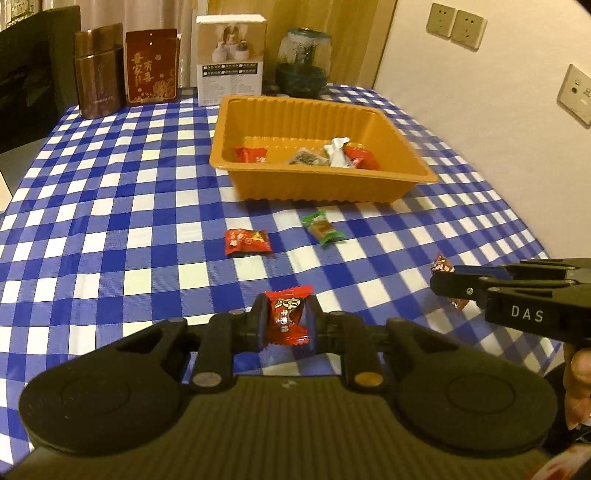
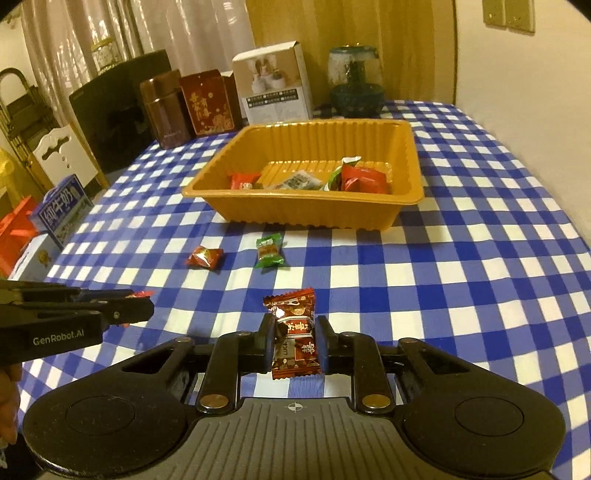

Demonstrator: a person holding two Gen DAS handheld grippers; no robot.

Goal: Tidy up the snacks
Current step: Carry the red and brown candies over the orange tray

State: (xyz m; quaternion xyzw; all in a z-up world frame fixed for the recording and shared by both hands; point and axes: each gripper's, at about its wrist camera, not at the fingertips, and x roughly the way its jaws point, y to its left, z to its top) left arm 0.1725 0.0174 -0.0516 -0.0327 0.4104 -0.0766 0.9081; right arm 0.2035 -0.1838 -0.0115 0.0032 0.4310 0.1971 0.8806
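An orange plastic tray (image 1: 317,192) (image 2: 306,218) stands on the blue checked tablecloth and holds several wrapped snacks. My left gripper (image 1: 287,319) is shut on a bright red candy (image 1: 289,317), held above the cloth. My right gripper (image 2: 294,338) is shut on a dark red candy (image 2: 295,332); it also shows in the left wrist view (image 1: 448,280), at the right. A red candy (image 1: 246,240) (image 2: 204,257) and a green candy (image 1: 322,228) (image 2: 270,252) lie loose on the cloth in front of the tray.
Along the table's far edge stand a brown tin (image 1: 98,72), a red box (image 1: 151,66), a white box (image 1: 231,59) and a glass jar (image 1: 303,61). A wall with sockets (image 1: 456,24) runs along the right side. Boxes (image 2: 61,206) sit beyond the left edge.
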